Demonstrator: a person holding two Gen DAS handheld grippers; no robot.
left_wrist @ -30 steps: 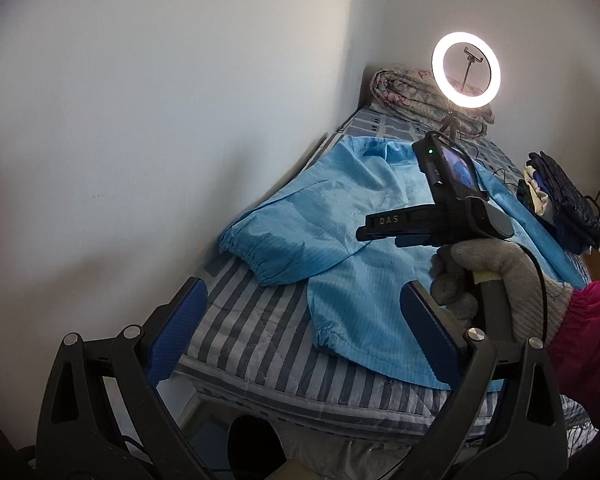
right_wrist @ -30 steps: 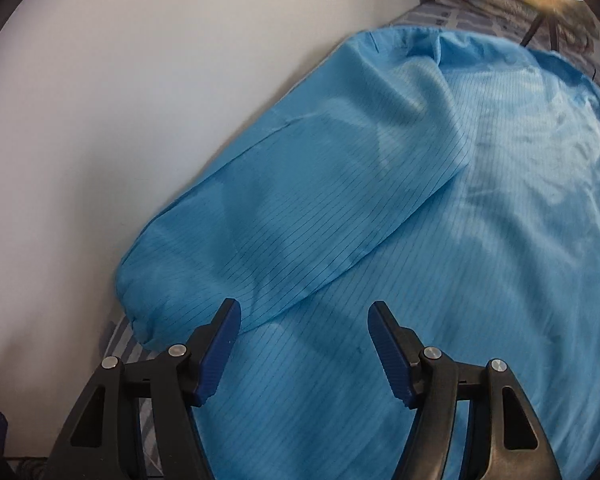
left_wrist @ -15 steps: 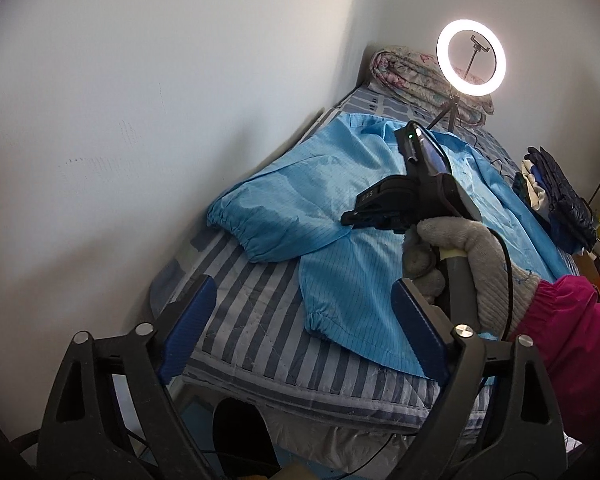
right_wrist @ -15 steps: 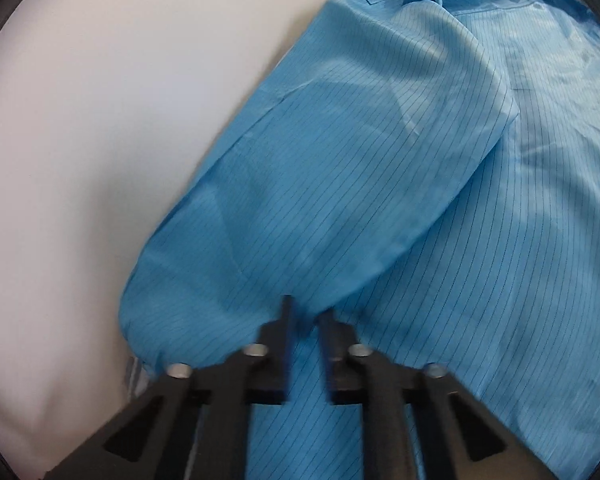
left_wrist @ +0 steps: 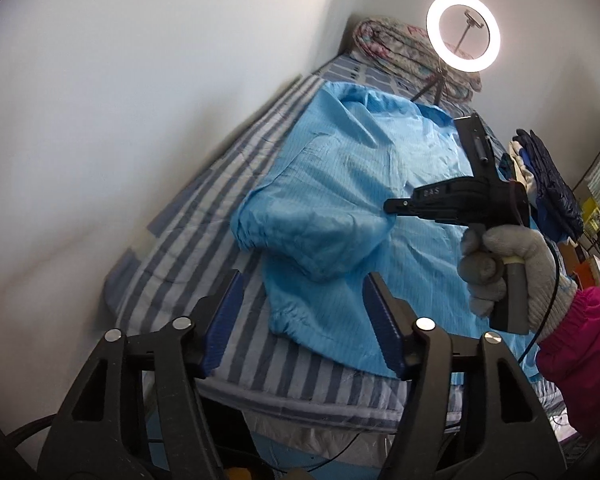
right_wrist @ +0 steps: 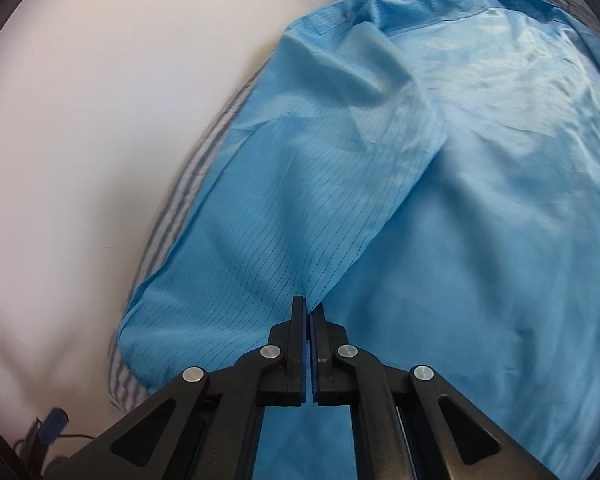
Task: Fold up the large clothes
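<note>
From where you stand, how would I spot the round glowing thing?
Find the striped bed along the white wall and look to its far end, past the big light-blue garment. By the rolled flowery quilt stands a white ring light: nothing else there glows.

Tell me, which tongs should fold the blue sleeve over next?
The right tongs, probably. They are shut on the sleeve's edge, lifting it off the blue garment. The left tongs hang open nearer the hem, holding nothing; their jaws have just been closing.
</note>
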